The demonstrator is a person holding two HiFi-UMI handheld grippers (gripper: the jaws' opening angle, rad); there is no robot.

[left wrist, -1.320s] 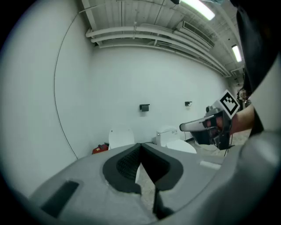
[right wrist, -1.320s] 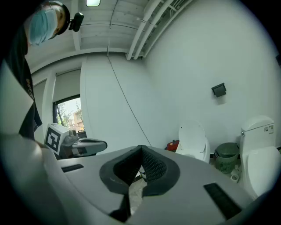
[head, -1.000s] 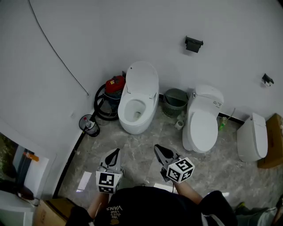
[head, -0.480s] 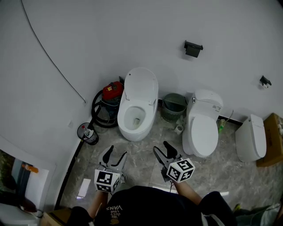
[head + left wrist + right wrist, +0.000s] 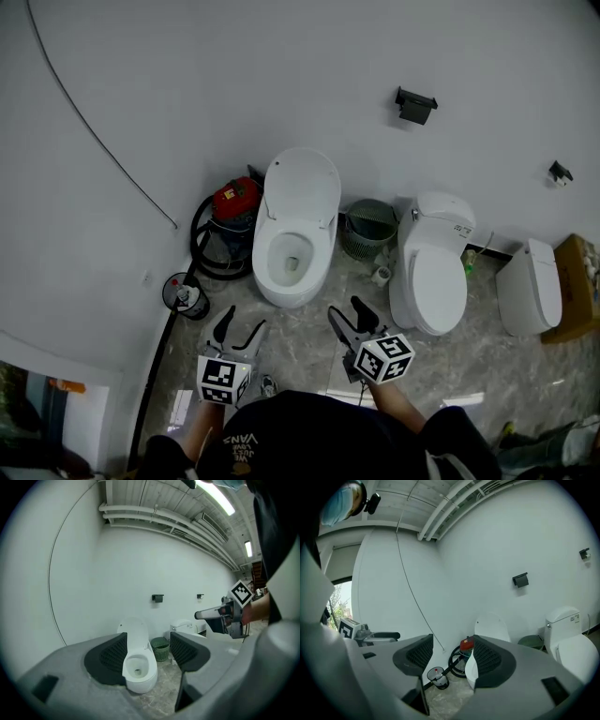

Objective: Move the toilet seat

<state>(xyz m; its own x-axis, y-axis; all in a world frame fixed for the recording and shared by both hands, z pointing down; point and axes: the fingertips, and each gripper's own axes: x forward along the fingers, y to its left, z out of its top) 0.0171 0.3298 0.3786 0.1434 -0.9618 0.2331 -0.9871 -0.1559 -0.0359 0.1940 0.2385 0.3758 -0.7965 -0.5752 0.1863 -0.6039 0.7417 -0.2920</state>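
Observation:
A white toilet (image 5: 291, 255) stands against the wall with its lid (image 5: 302, 186) raised and the bowl open. It also shows between the left jaws (image 5: 137, 663), still at a distance. My left gripper (image 5: 242, 323) hangs low in front of the person, short of the toilet. Its jaws are opening and hold nothing. To its right, my right gripper (image 5: 348, 311) is also opening and empty. In the right gripper view, the right gripper (image 5: 452, 660) points toward the raised lid (image 5: 492, 626).
A second white toilet (image 5: 431, 272) with its lid down stands to the right, and a green basket (image 5: 367, 228) sits between the two. A red vacuum with a black hose (image 5: 230, 204) and a small bin (image 5: 183, 295) stand left of the toilet. Far right are another white fixture (image 5: 530, 286) and a cardboard box (image 5: 581, 281).
Both grippers went from shut to open, jaws spreading apart. The head view has shifted a little, so the toilets now sit slightly lower in it.

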